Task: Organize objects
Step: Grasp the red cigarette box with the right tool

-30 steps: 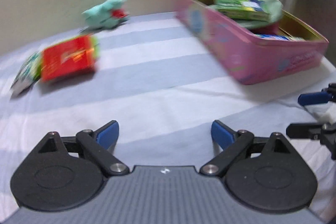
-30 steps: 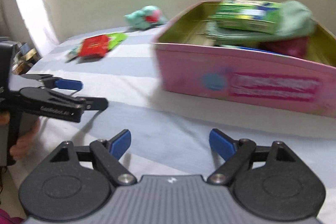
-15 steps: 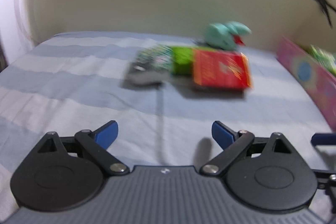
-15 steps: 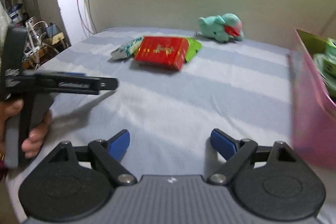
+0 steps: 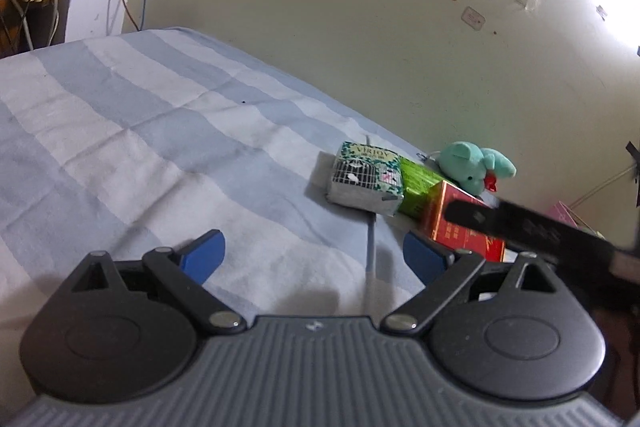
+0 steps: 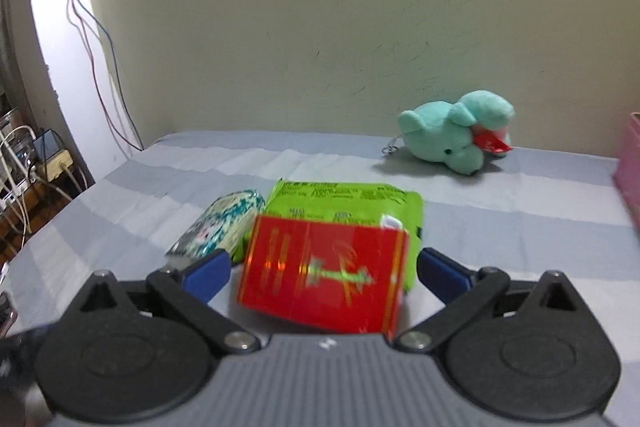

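- Striped blue and white bedsheet is stretching back to a cream wall, with cables hanging at the left.
- We are holding the right gripper with its jaws opening around a red box; the blue pads are standing just beside its ends, not pressing.
- Behind the box, a green packet and a patterned tissue pack are lying side by side.
- A teal plush toy is lying near the wall.
- We are keeping the left gripper spread apart over bare sheet, holding nothing.
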### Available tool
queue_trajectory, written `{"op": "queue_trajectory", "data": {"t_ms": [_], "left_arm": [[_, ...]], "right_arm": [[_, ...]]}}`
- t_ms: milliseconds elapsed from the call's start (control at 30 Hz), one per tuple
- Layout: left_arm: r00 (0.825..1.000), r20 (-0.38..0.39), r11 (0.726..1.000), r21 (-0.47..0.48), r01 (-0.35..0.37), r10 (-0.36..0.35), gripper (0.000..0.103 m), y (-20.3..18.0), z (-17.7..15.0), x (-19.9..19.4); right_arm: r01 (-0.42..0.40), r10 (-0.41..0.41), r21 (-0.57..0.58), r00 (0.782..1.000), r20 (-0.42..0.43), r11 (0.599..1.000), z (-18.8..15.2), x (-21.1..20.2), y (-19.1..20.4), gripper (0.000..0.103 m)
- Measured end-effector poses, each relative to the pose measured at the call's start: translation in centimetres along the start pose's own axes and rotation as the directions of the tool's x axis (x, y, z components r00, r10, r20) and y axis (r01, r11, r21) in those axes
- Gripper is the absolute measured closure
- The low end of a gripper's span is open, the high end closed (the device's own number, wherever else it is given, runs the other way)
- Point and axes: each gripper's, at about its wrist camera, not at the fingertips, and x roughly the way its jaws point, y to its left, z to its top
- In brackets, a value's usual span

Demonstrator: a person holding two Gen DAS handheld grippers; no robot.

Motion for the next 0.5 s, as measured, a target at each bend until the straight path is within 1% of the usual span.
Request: {"op": "queue_trajectory", "data": {"t_ms": [100,167,200,233,367,500], "left_arm": [[1.000,-0.001,1.000,0.001,0.000,0.000,0.006,-0.3,0.0,0.3],[1.000,-0.001,1.000,0.003,0.000,0.000,0.006,-0.2,0.1,0.4],[1.000,-0.001,1.000,0.005,0.000,0.000,0.006,-0.3,0.1,0.5],[1.000,0.001,1.000,0.004,-0.001,0.001,0.006,0.0,-0.1,0.0],[1.000,0.003,1.000,0.000,0.001,-0.001,0.006,-0.1,-0.3,-0.1],[1.000,0.006,1.000,-0.007,0.003,-0.003,0.006,-0.1,-0.3,-0.2]], "right_arm": [[-0.025,0.025,0.047,1.000,-0.015,0.999,0.1,1.4,-0.4,0.000],[-0.009,0.010,0.039,1.000,-0.022,0.999,-0.5,2.0,-0.6,0.001],[-0.022,0.024,0.051,0.999,-0.035,0.998,-0.5,2.3,-0.7,0.004],[-0.030,0.031,0.056,0.999,-0.023,0.998,-0.5,2.2,-0.8,0.008],[-0.050,0.051,0.065,0.998,-0.020,0.997,-0.6,2.2,-1.0,0.010],[-0.073,0.075,0.105,0.997,-0.011,0.992,-0.9,1.6,-1.8,0.010]]}}
